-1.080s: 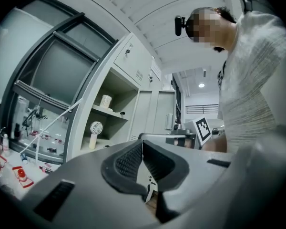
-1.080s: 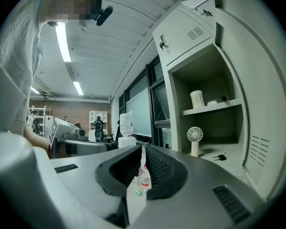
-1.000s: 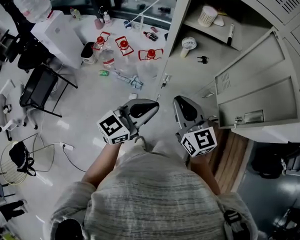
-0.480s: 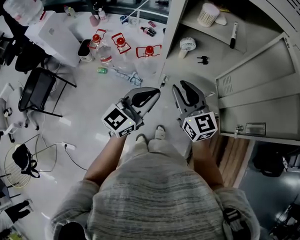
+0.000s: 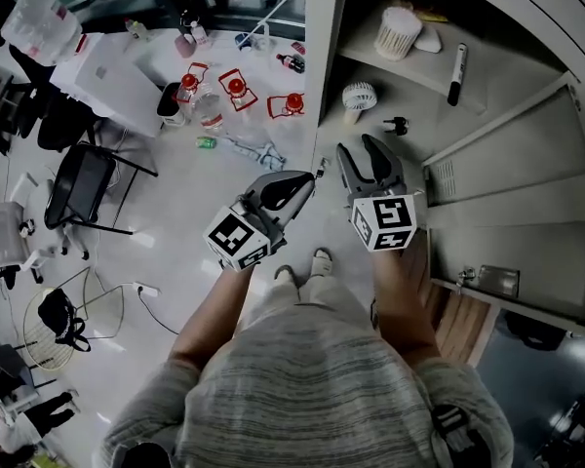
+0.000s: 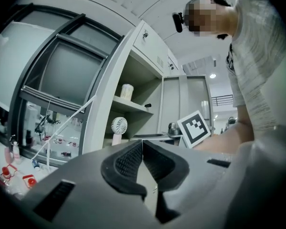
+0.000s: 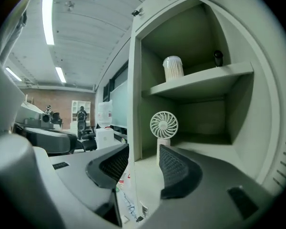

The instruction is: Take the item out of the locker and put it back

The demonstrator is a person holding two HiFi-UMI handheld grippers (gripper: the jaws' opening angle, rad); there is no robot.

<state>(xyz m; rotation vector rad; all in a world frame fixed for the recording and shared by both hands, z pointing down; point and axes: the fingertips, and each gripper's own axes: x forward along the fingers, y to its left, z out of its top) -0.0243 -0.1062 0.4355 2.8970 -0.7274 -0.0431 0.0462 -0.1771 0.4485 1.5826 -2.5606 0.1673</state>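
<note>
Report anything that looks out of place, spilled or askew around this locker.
The floor left of the locker is cluttered: clear bottles with red handles and what looks like crumpled plastic are scattered there. Inside, the small fan stands upright and the marker lies flat on the shelf; nothing looks spilled or damaged.

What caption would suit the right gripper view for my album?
Right gripper, jaws just opened wider and empty, faces a small white fan in the open locker.

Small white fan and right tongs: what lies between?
Bare grey locker floor, right gripper view, from small white handheld fan to right tongs, just opened and empty.
</note>
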